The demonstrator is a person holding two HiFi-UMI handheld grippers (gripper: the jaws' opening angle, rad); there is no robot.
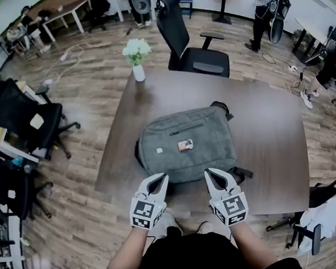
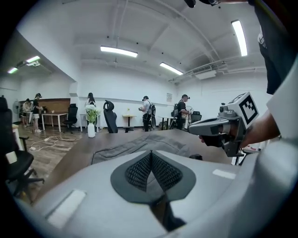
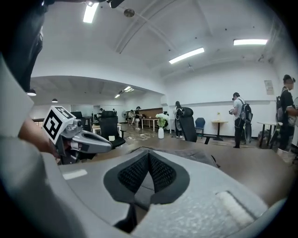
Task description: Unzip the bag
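Bag (image 1: 186, 144) on table (image 1: 270, 150), beyond closed fingers (image 1: 156, 184)

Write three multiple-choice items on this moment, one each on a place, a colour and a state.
1. Where does the vase of flowers stand?
A. At the table's far left corner, as the head view shows it
B. On top of the bag
C. On the floor

2. What colour is the backpack?
A. Red
B. Grey
C. Yellow

3. How do the jaws of the right claw stand?
A. Wide apart
B. Closed on a zipper pull
C. Together, with nothing between them

Answers:
1 A, the vase sits on the dark tabletop beyond the bag.
2 B, its fabric is grey in every view.
3 C, the right gripper view shows the pads meeting with nothing between them.
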